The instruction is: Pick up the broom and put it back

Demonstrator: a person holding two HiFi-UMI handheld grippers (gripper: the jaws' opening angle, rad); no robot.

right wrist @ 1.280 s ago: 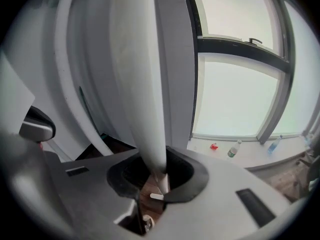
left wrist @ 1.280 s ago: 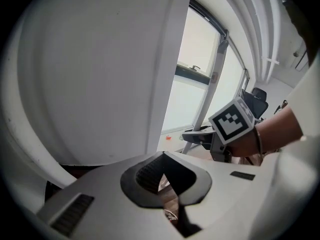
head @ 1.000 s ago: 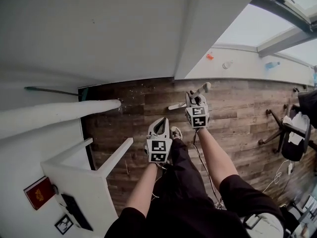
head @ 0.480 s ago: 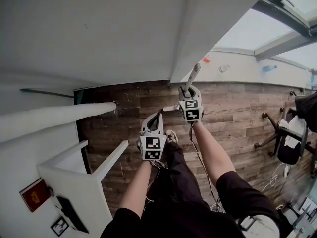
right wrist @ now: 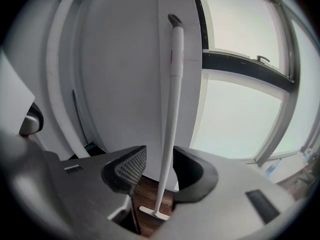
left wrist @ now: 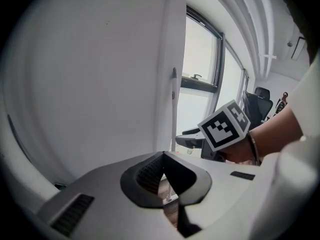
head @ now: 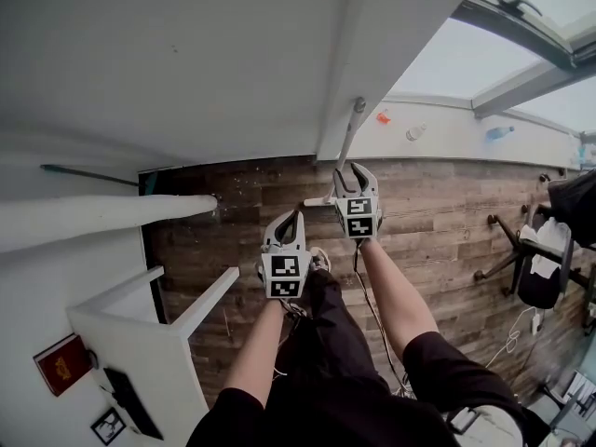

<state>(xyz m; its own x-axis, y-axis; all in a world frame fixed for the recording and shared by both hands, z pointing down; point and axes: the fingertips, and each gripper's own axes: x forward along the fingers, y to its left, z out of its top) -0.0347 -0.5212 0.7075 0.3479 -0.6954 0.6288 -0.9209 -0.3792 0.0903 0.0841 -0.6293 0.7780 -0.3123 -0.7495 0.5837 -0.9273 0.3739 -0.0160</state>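
The broom has a thin white handle (head: 350,136) and stands almost upright, its top against the corner of the white wall (head: 233,54) and its flat head (head: 317,201) on the wood floor. In the right gripper view the handle (right wrist: 172,104) runs up between the jaws of my right gripper (right wrist: 157,160), which are opening; a gap shows beside the handle, and the pads do not press it. My right gripper (head: 352,171) is at the handle's lower part. My left gripper (head: 289,218) hangs lower left of it, shut and empty (left wrist: 163,156); the handle (left wrist: 173,101) shows beyond it.
A white desk (head: 140,333) with a red book (head: 63,363) stands at the left. An office chair (head: 540,259) is at the right, under the window (head: 503,35). A cable (head: 507,338) trails on the floor (head: 438,212). Small bottles (head: 414,131) sit on the sill.
The broom handle has swung up from a slant to nearly upright against the wall corner. My right gripper rose with it and its jaws spread off the handle. The left gripper shifted only slightly.
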